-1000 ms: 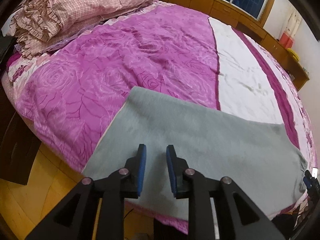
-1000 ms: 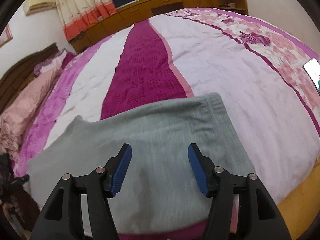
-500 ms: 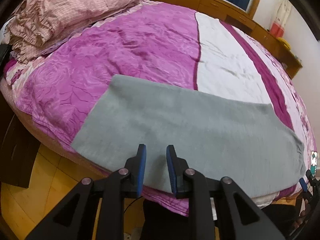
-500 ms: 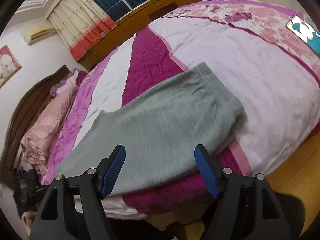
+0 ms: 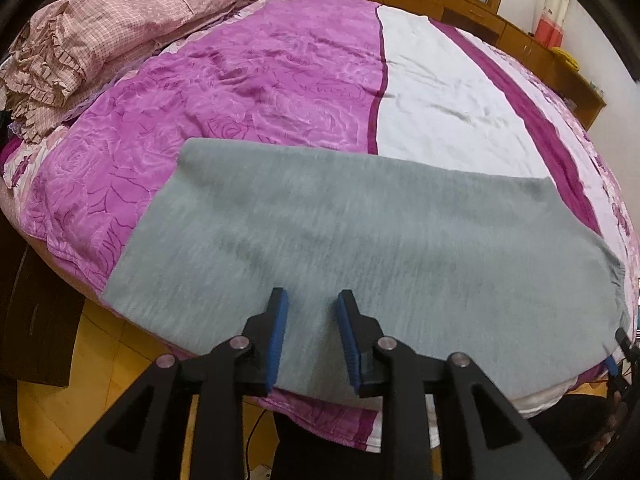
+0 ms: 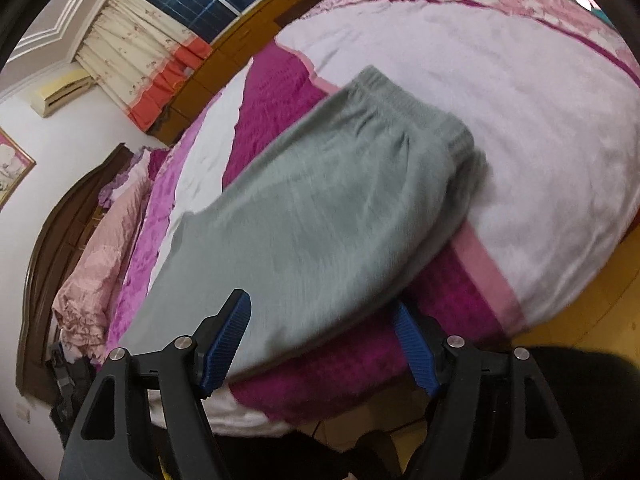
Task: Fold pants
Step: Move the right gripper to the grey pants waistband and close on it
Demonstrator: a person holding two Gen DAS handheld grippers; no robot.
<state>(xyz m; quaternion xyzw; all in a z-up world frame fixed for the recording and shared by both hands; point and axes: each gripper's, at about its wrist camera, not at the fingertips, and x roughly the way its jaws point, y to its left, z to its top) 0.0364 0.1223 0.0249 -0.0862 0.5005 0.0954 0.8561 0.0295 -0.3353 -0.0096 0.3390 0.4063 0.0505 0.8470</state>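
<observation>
Grey pants lie flat, folded lengthwise, across the near edge of the round bed. The leg end is on the left and the elastic waistband is on the right. My left gripper hovers over the near edge of the pants, its jaws a small gap apart and holding nothing. My right gripper is wide open over the near edge of the pants close to the waist end, and it is empty.
The bed has a magenta, white and pink striped cover. A pink checked quilt is heaped at the far left by the dark headboard. Wooden cabinets and a curtained window stand behind. Wooden floor lies below the bed edge.
Both grippers have pulled back toward the bed's near edge and risen. The right gripper has tilted and opened a little wider. The pants stay flat.
</observation>
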